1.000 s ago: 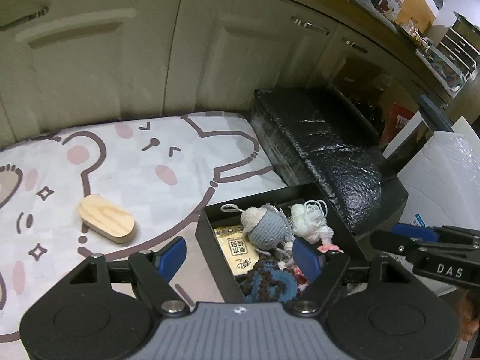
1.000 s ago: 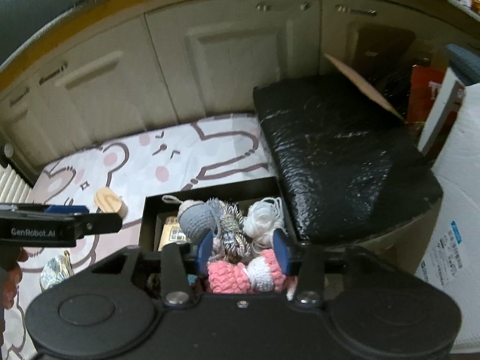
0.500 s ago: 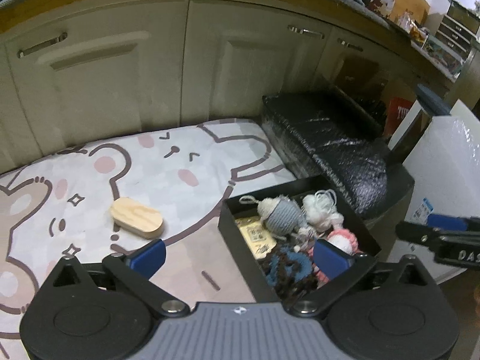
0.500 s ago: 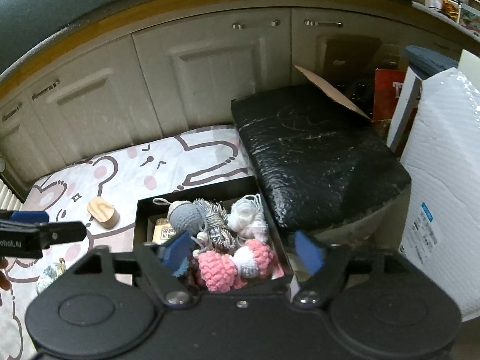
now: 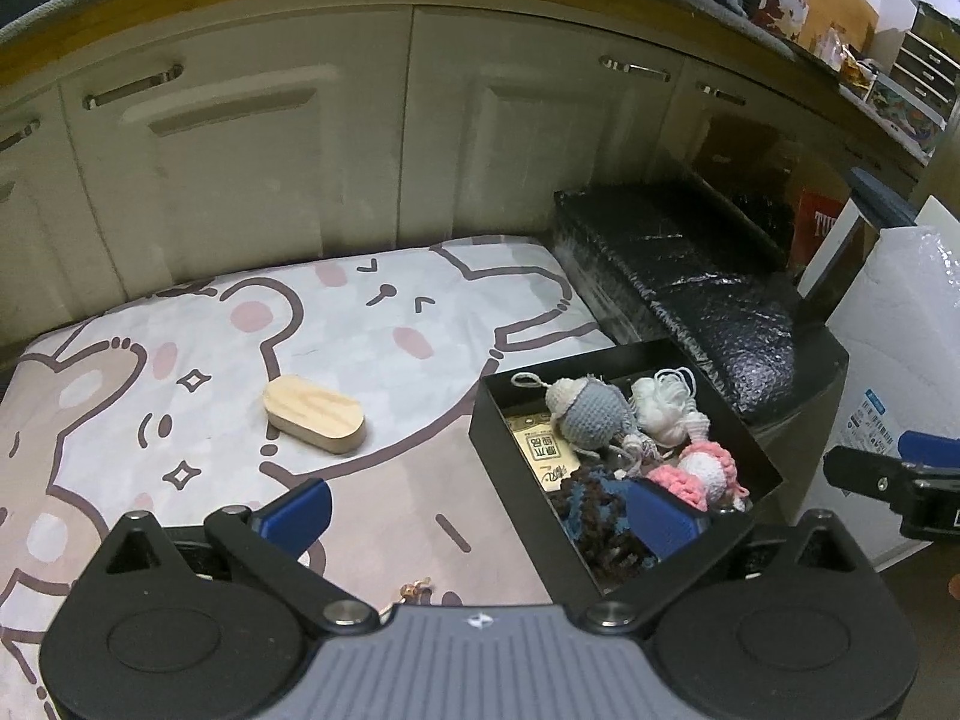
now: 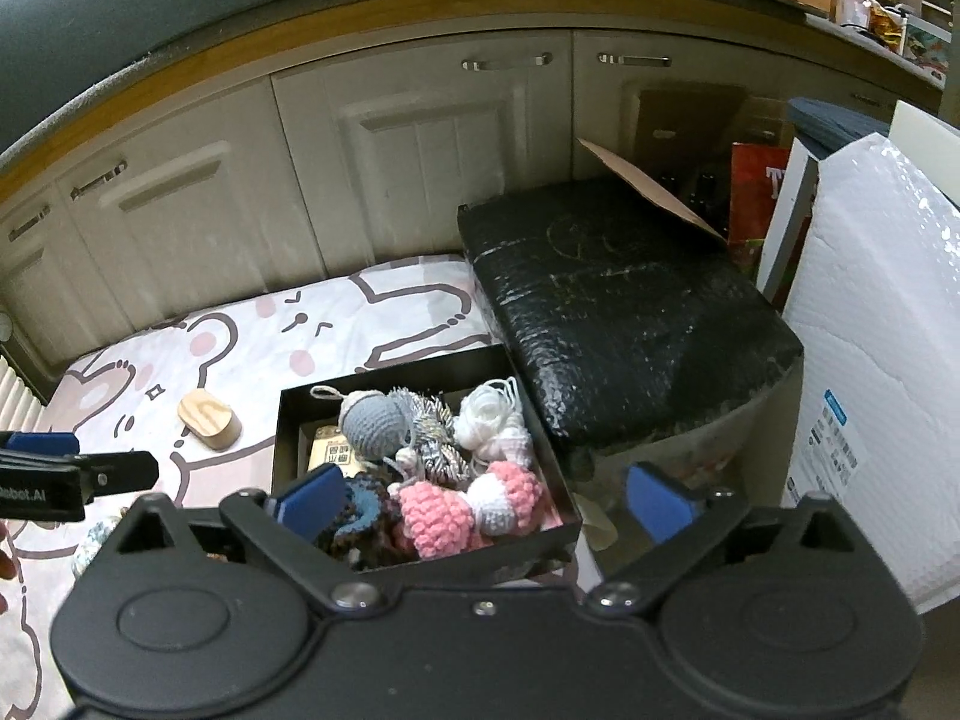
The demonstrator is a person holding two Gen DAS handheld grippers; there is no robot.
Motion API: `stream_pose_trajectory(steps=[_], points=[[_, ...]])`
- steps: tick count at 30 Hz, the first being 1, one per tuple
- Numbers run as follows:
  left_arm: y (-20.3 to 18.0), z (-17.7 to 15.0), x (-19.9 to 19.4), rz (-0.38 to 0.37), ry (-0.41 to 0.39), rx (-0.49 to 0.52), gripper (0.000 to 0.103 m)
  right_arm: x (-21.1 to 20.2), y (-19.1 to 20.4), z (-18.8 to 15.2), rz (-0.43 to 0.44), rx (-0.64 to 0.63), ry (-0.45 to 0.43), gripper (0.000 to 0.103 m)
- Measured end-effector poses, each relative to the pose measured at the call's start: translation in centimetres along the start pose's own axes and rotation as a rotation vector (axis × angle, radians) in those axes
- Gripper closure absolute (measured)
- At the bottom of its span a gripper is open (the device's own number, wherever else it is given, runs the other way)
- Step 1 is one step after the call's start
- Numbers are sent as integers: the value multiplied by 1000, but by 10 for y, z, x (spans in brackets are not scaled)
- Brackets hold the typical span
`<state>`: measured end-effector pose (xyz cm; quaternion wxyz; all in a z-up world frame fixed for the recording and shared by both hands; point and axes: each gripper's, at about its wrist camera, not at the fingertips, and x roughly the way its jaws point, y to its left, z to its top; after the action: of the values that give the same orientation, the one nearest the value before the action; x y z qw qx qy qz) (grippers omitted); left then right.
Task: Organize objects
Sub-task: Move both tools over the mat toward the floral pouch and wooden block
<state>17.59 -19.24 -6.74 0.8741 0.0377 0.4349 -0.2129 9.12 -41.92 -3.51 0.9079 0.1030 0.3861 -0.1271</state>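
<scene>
Item 1: black box (image 5: pixel 504 450) (image 6: pixel 288 420), open top, sits at the right edge of the bear-print mat (image 5: pixel 372 336) (image 6: pixel 252 336), its right side just beside the black foam block (image 5: pixel 690 276) (image 6: pixel 612 312).
Contents, piled and touching:
- grey/cream crochet ball w/ loop (image 5: pixel 585 411) (image 6: pixel 369 423), far-left part of box, over a tan printed packet (image 5: pixel 543 453) (image 6: pixel 336 453).
- white yarn tassel (image 5: pixel 663 402) (image 6: pixel 489 414), far-right corner.
- silver-grey striped crochet pc (image 6: pixel 432 429), centre.
- pink and white crochet pcs (image 5: pixel 696 471) (image 6: pixel 462 504), near-right part.
- dark blue/brown crochet pc (image 5: pixel 594 516) (image 6: pixel 366 510), near-left part.

Item 2: oval wood block (image 5: pixel 315 414) (image 6: pixel 209 420), flat on mat, left of box, well apart from it.

Item 3: small gold-tone trinket (image 5: pixel 417 588) at near edge of mat; type unclear.

Left gripper (image 5: pixel 480 510): fingers spread wide, nothing held; right pad (image 5: pixel 660 516) over box's near part, left pad over bare mat.
Right gripper (image 6: pixel 486 498): spread wide, nothing held; left pad (image 6: pixel 312 501) above box's near-left corner, right pad past box's right wall.

Bkgd: cream cabinet doors (image 5: pixel 252 168) (image 6: pixel 420 168) behind the mat; white bubble-wrap parcel (image 5: pixel 906 324) (image 6: pixel 882 324) at right of the foam block.
</scene>
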Motion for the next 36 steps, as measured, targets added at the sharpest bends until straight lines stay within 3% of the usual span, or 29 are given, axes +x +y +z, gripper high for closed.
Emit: stream_pose_trajectory(steps=[16,27,36], points=[[22,-2,-30,41,-32,-34,0,-11,10,2,24,-1,-24,0],[55,10,-52,109,-67,-63,0,-3,46,20,79,-52,-38,0],[104,8,-71,171,-91,-98,0,7,90,34,141,-99,-45,0]])
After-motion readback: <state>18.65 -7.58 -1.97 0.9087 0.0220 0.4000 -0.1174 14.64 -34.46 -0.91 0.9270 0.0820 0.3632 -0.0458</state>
